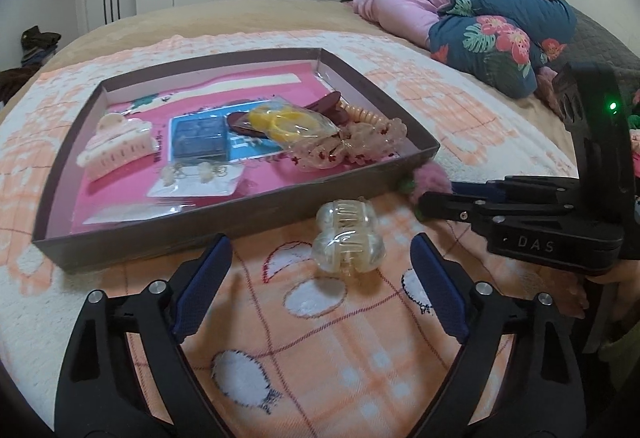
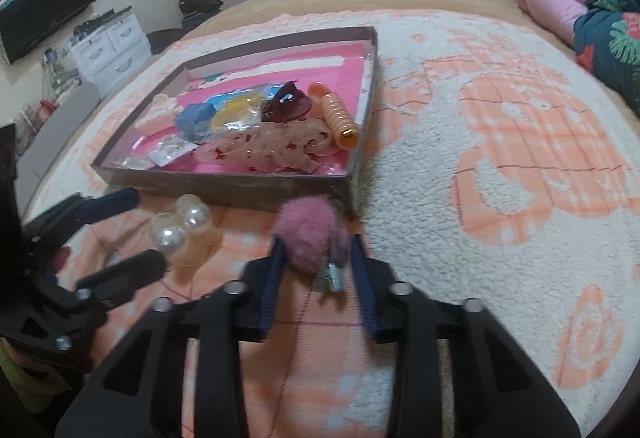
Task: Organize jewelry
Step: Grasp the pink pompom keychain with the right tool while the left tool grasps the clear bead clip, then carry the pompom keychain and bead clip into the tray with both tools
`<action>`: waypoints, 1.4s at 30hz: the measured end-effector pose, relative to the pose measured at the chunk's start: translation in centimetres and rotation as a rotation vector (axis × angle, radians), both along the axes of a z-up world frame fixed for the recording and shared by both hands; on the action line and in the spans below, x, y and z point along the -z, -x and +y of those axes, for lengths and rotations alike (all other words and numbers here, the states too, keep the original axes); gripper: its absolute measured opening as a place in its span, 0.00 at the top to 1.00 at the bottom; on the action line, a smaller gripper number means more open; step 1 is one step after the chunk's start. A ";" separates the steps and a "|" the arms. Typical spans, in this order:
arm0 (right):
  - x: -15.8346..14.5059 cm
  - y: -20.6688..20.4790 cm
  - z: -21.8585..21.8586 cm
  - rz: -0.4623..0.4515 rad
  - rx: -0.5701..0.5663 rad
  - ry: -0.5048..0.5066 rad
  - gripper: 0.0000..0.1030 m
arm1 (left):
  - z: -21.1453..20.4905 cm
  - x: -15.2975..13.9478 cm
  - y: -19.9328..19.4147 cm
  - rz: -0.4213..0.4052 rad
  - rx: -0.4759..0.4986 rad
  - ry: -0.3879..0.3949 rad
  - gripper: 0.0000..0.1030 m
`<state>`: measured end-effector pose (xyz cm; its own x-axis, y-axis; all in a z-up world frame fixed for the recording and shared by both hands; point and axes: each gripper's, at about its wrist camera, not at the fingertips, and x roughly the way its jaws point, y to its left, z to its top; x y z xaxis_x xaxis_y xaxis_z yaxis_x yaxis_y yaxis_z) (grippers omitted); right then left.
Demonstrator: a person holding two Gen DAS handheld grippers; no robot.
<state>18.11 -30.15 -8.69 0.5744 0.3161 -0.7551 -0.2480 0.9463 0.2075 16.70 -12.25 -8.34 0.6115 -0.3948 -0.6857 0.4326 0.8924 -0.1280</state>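
Bedroom, bed blanket: right tool (image 2: 318, 262) clamped on pink pompom clip (image 2: 310, 238) beside box (image 2: 224, 185); left tool (image 1: 320, 270) apart, straddling clear hair claw (image 1: 348, 234). Advice: center claw before closing, lift clear over box wall.

Both handheld tools are matte black plastic linkages with silver screw heads at the pivots and dark blue ribbed pads lining the fingers. The right gripper (image 1: 434, 197) carries raised letters "DAS" and a small green light. The left gripper (image 1: 322, 262) matches it.
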 end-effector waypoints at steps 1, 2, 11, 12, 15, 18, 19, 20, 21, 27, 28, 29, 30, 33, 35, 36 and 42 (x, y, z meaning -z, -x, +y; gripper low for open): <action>-0.1 0.0 -0.1 0.002 0.000 -0.009 0.78 | -0.1 0.1 -0.1 0.003 0.003 0.001 0.25; -0.2 0.1 -0.1 0.001 -0.003 -0.012 0.78 | -0.3 0.2 -0.3 0.006 0.007 0.001 0.26; -1.8 2.1 -0.4 -0.055 -0.006 -0.048 0.79 | -1.0 1.0 -1.0 0.052 0.042 0.016 0.70; -2.0 2.4 -0.4 -0.065 -0.008 -0.050 0.79 | -1.0 1.0 -0.9 0.052 0.043 0.017 0.70; -2.7 2.8 -0.2 -0.096 -0.021 -0.061 0.79 | -0.9 0.7 -0.7 0.047 0.045 0.017 0.70; -3.3 3.2 0.0 -0.118 -0.032 -0.068 0.79 | -0.3 0.0 -0.2 0.043 0.044 0.040 0.70; -3.4 3.3 0.1 -0.126 -0.037 -0.071 0.79 | -0.1 -0.3 0.0 0.037 0.042 0.046 0.70; -3.6 3.4 0.2 -0.130 -0.040 -0.073 0.79 | 0.2 -0.8 0.2 0.027 0.037 0.055 0.70; -3.7 3.4 0.4 -0.134 -0.042 -0.077 0.79 | 0.8 -1.4 0.4 0.014 0.028 0.067 0.70; -4.5 3.1 1.6 -0.157 -0.054 -0.094 0.79 | 3.9 -3.7 0.0 -0.043 -0.059 0.092 0.70; -4.7 2.9 2.0 -0.161 -0.056 -0.091 0.79 | 4.5 -3.9 -0.3 -0.049 -0.084 0.091 0.70; -4.8 2.8 2.2 -0.164 -0.058 -0.091 0.79 | 5.2 -4.1 -0.6 -0.049 -0.106 0.097 0.70; -4.9 2.6 2.5 -0.169 -0.060 -0.087 0.79 | 5.7 -4.1 -0.9 -0.049 -0.126 0.101 0.70; -5.2 1.9 3.4 -0.176 -0.072 -0.081 0.79 | 7.0 -4.4 -1.3 -0.061 -0.171 0.093 0.70; -5.3 1.4 4.1 -0.181 -0.079 -0.075 0.79 | 7.9 -4.4 -1.8 -0.075 -0.204 0.081 0.70; -5.3 1.2 4.5 -0.182 -0.083 -0.073 0.79 | 8.3 -4.4 -2.0 -0.077 -0.221 0.080 0.70; -5.0 -0.4 6.5 -0.186 -0.105 -0.048 0.79 | 10.0 -4.1 -3.0 -0.082 -0.283 0.064 0.70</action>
